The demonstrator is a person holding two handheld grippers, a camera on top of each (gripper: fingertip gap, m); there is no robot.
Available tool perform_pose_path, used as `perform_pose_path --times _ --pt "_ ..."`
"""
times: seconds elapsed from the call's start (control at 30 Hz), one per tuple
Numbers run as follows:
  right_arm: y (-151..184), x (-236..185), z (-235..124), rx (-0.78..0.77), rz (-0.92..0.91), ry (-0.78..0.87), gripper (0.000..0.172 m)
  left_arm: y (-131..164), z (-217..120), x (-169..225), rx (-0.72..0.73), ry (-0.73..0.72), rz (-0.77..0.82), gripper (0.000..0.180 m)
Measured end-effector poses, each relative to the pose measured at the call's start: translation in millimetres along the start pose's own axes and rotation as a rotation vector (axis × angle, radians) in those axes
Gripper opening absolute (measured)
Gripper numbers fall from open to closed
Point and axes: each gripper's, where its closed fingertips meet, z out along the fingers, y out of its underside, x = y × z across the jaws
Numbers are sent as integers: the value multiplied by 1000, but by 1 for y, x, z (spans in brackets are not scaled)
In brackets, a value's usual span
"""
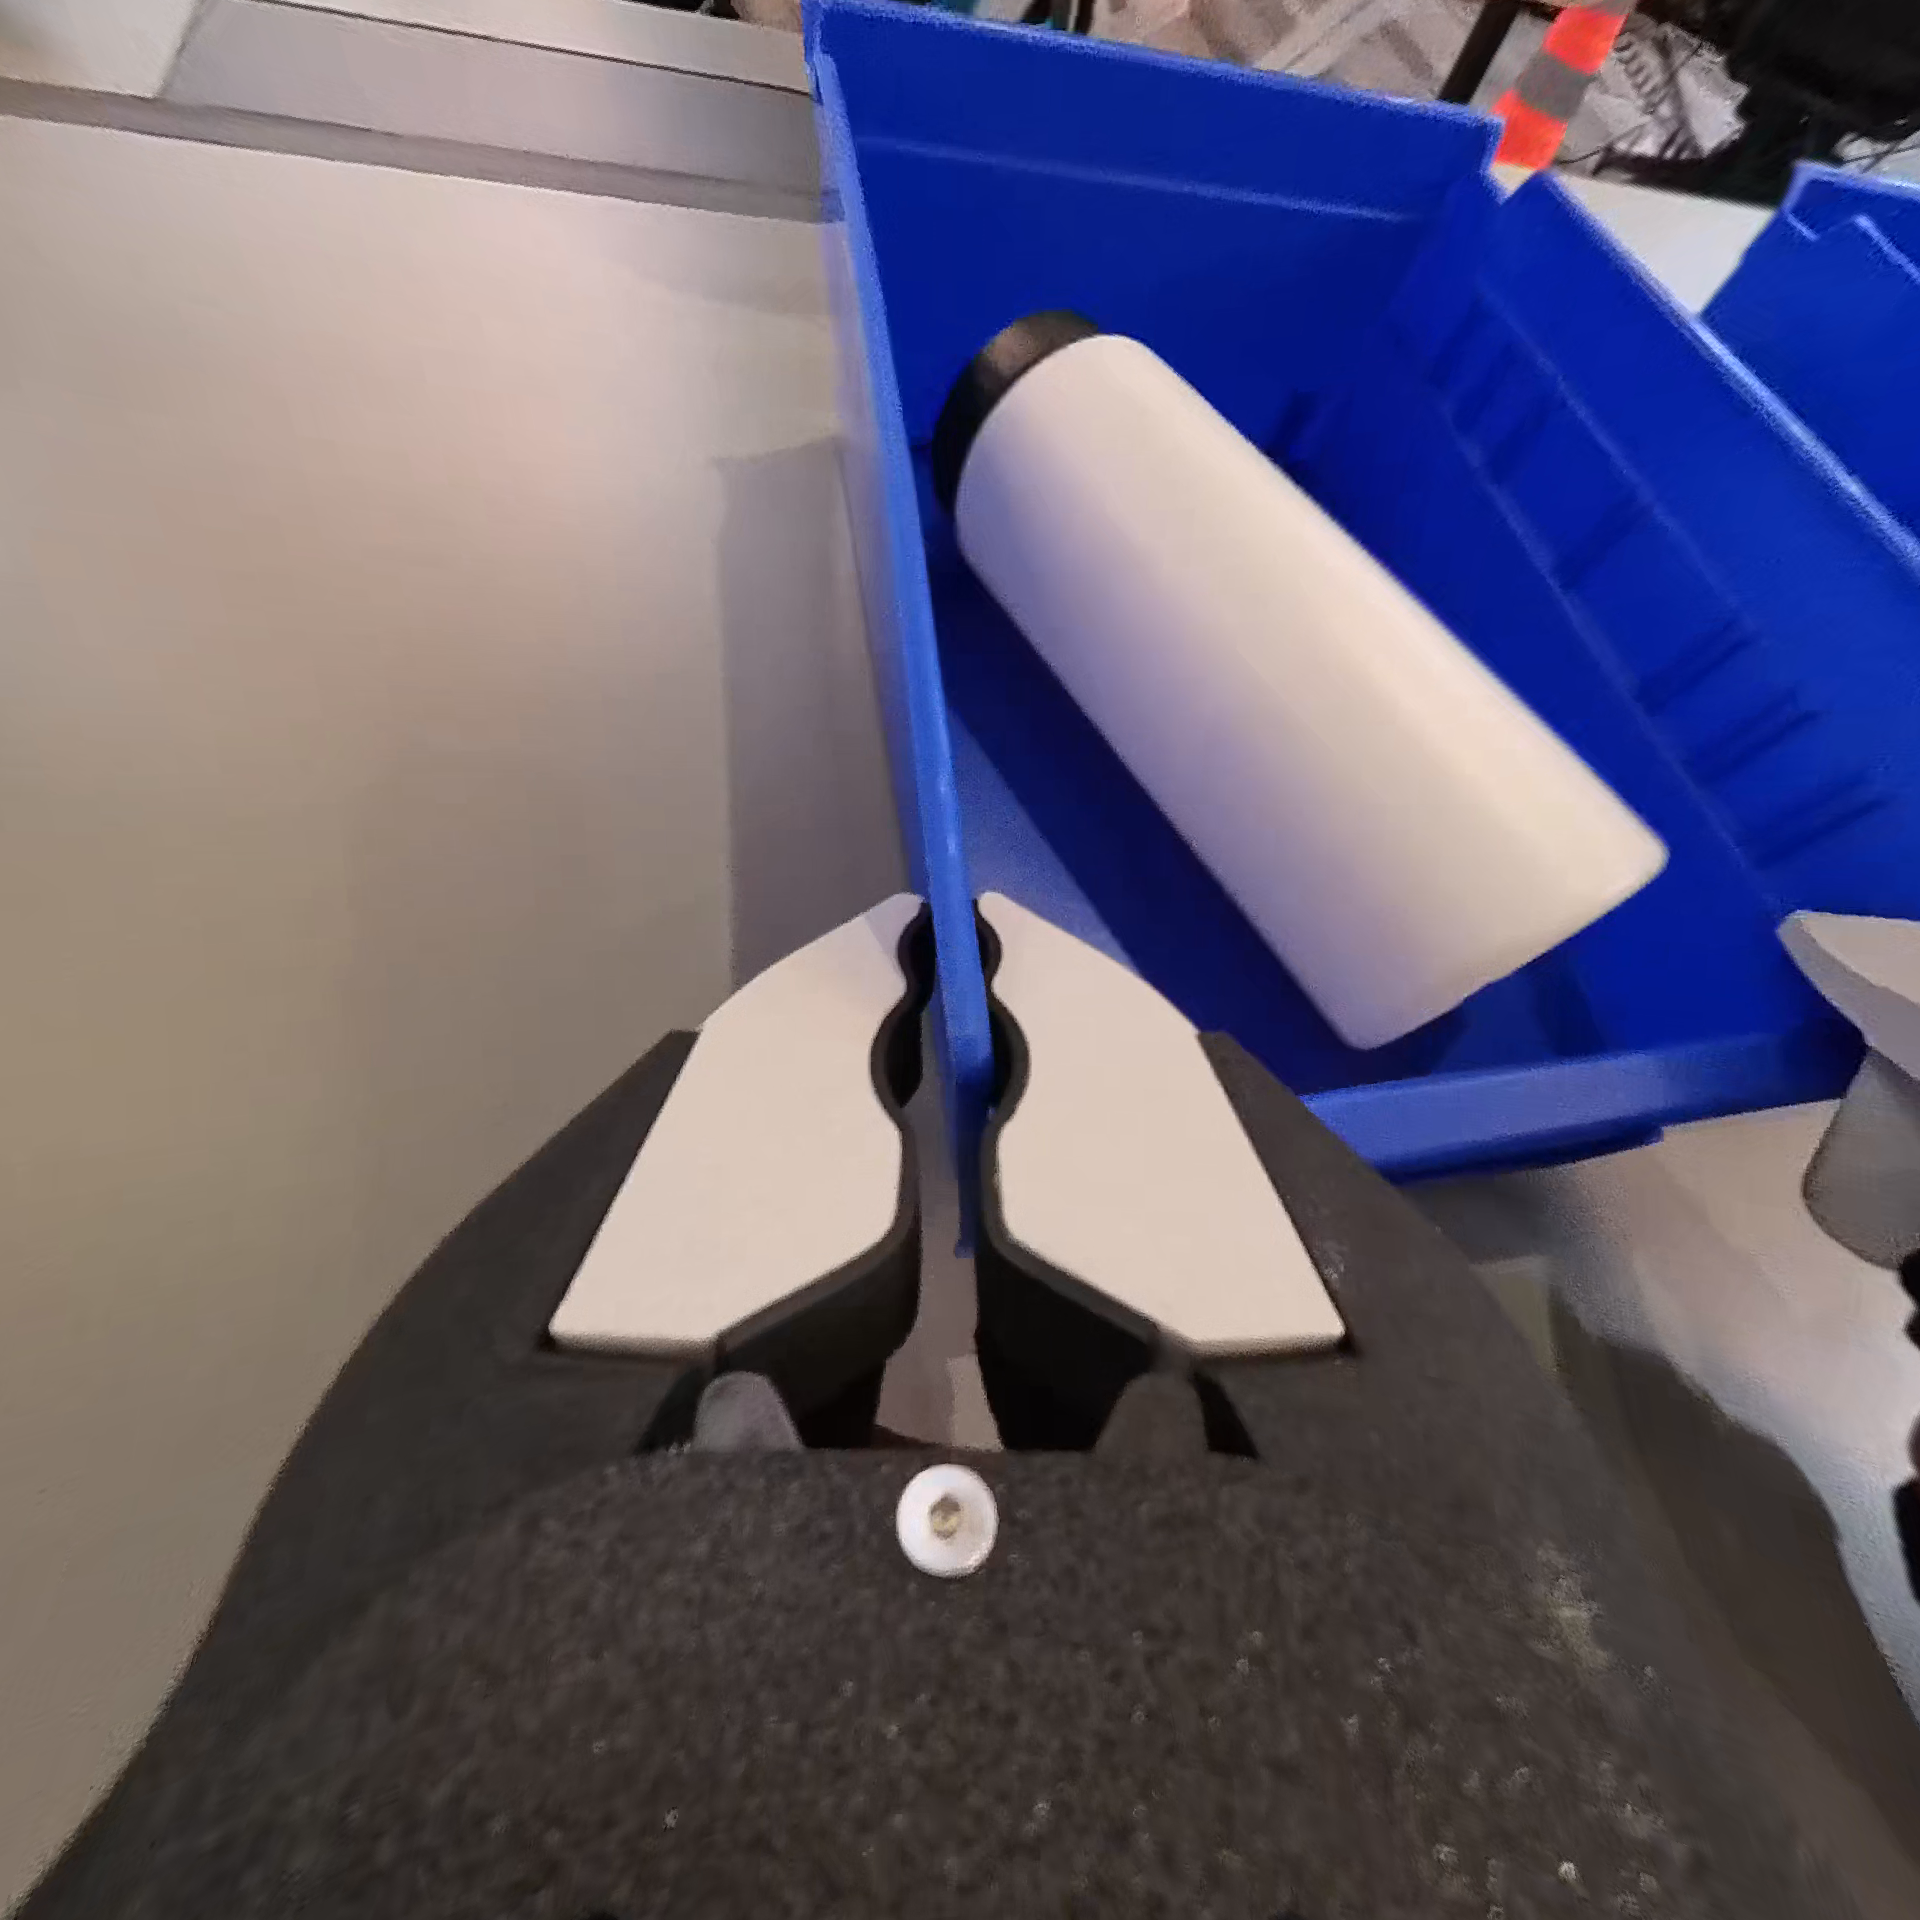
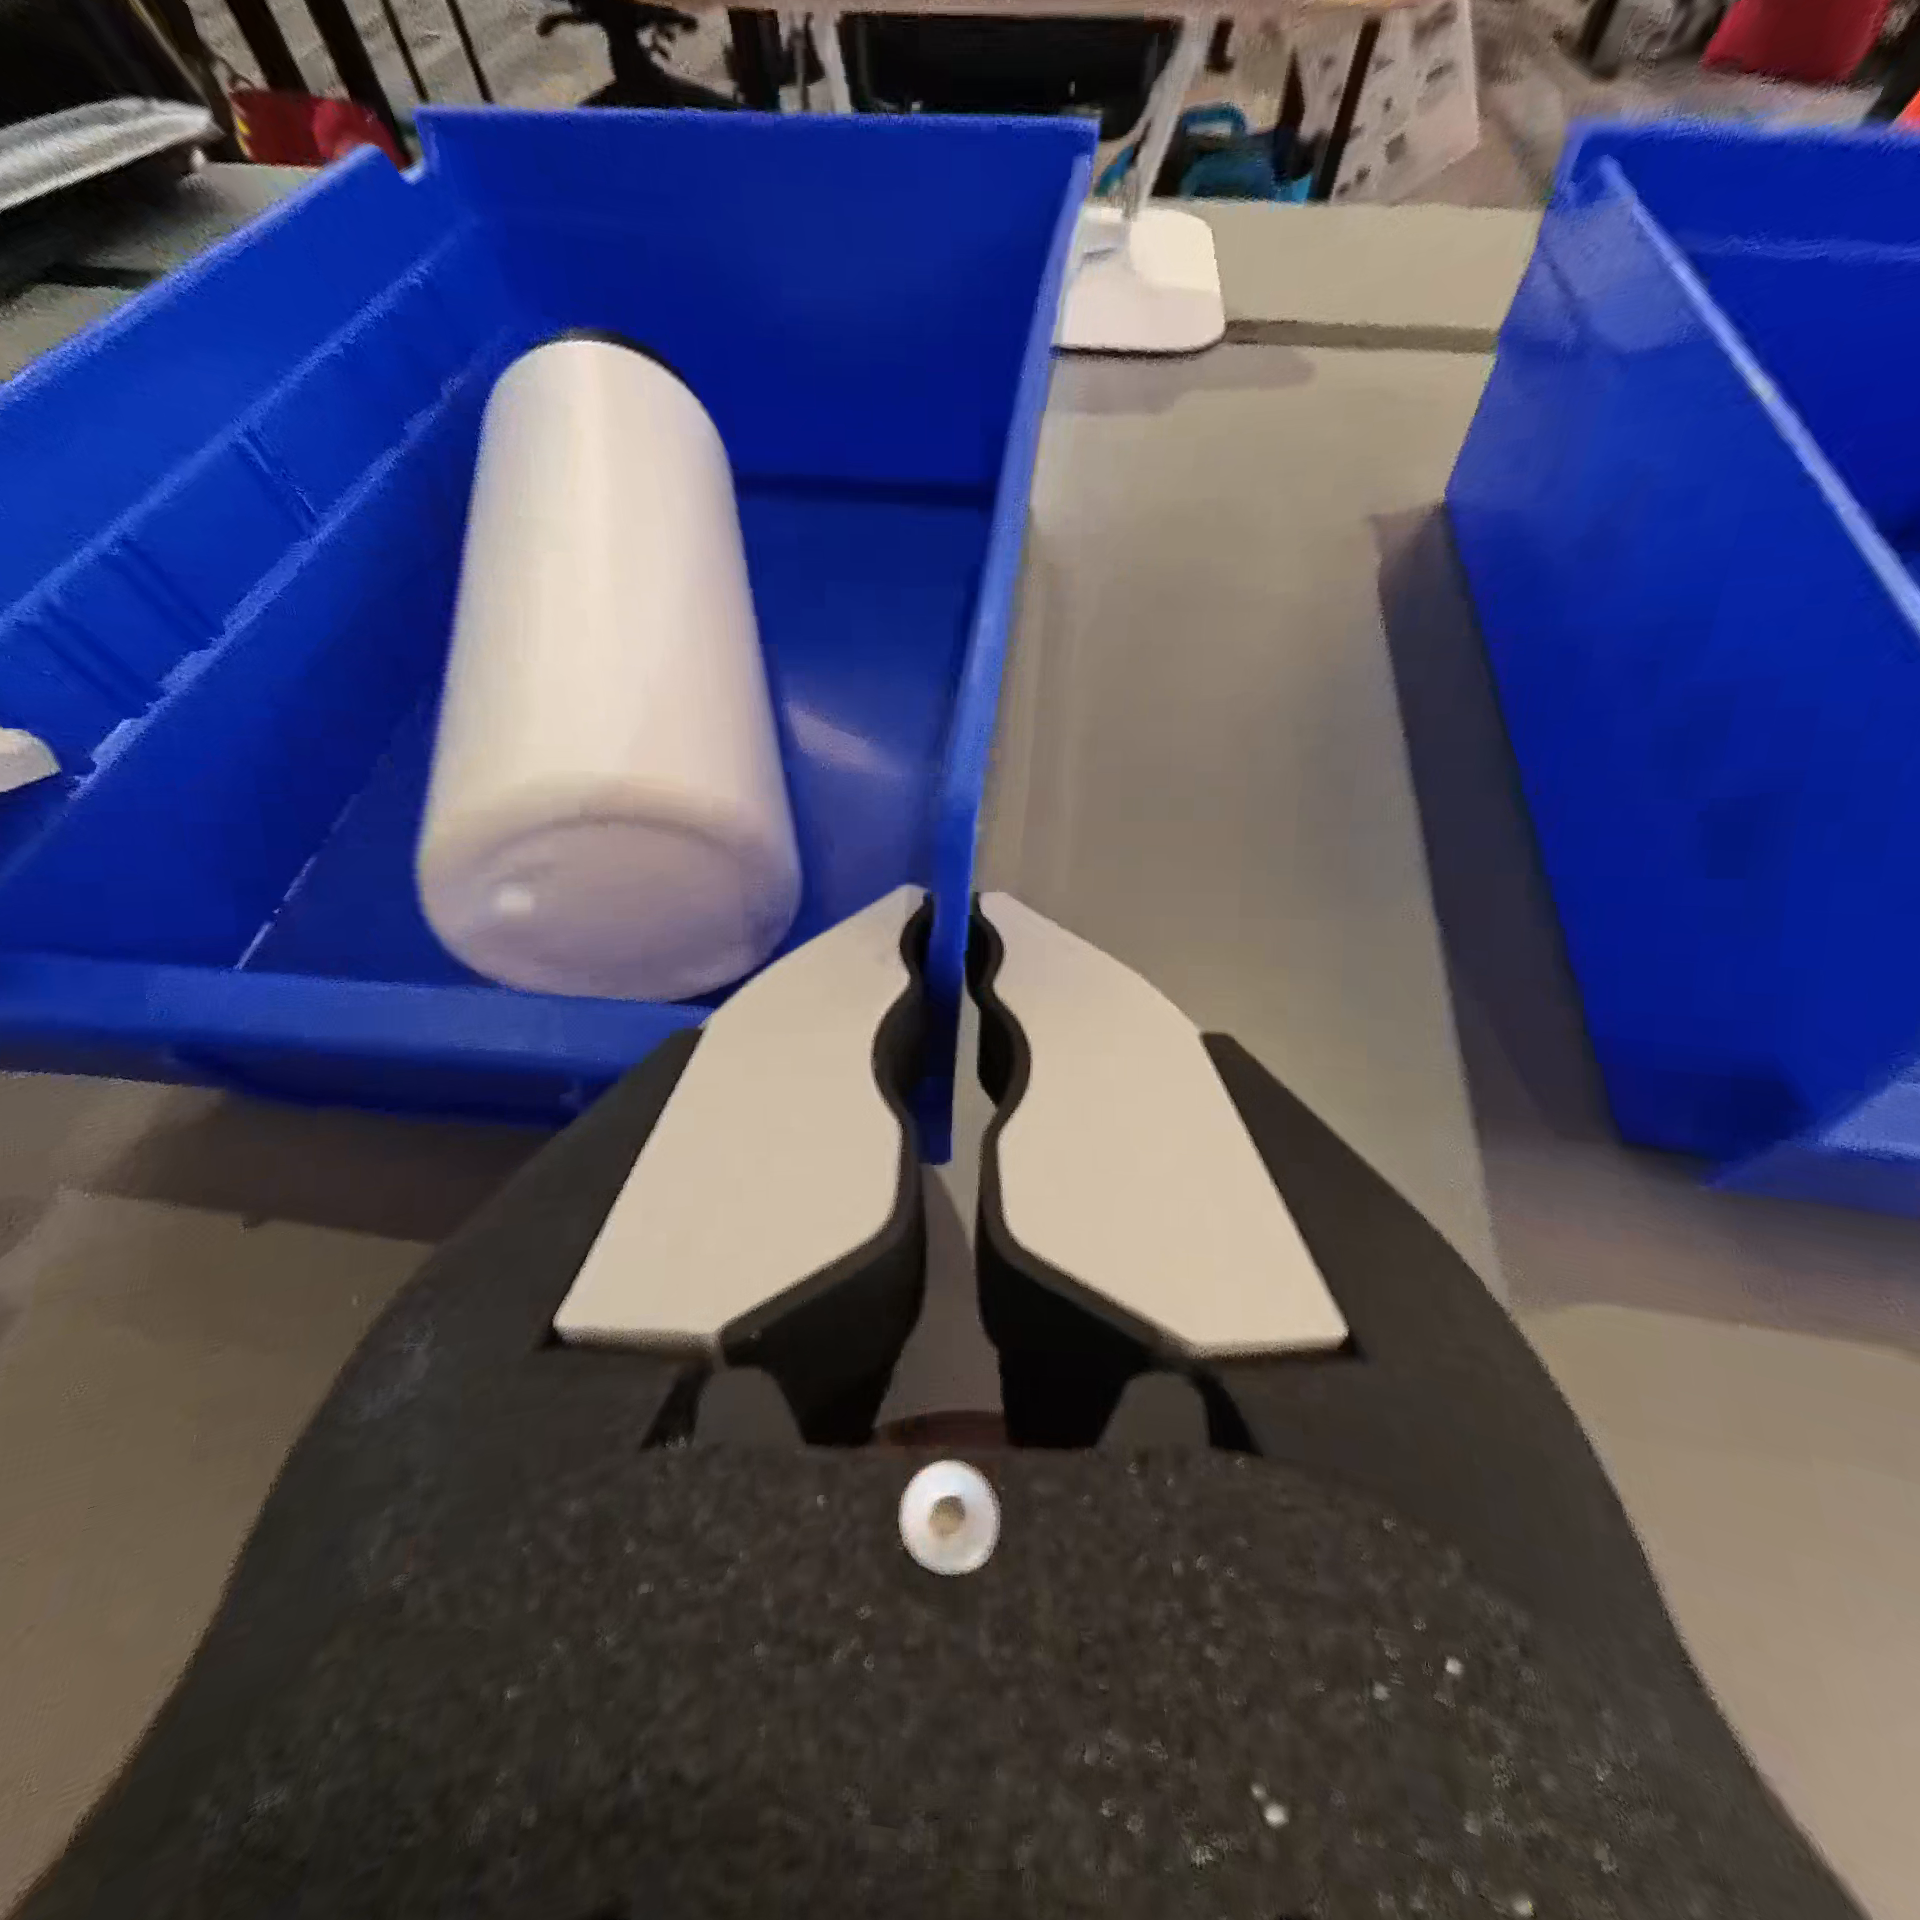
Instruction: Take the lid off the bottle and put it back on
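A white bottle (image 1: 1278, 665) with a black lid (image 1: 1023, 358) lies on its side in a blue bin (image 1: 1143, 208). My left gripper (image 1: 951, 914) is shut on the bin's left side wall, near its front corner. In the right wrist view the bottle (image 2: 603, 665) lies with its base toward me in the same bin (image 2: 727, 260), and only a sliver of the lid (image 2: 603, 335) shows. My right gripper (image 2: 949, 914) is shut on the bin's right side wall. Each gripper's tip shows at the edge of the other view (image 1: 1849, 966) (image 2: 21, 758).
A second blue bin (image 2: 1714, 623) stands to the right on the grey table (image 2: 1226, 675). A white stand base (image 2: 1143, 281) sits behind the gap between the bins. Bare table (image 1: 364, 623) lies left of the first bin.
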Motion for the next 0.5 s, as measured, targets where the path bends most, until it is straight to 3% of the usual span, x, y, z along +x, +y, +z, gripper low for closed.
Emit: perform_pose_path --times 0.3,0.5 --pt "-5 -135 27 -32 -90 -119 5 -33 -36 -132 101 -164 -5 3" --pt "-7 -196 40 -40 -111 -155 7 -24 -33 -192 66 -183 -107 4"
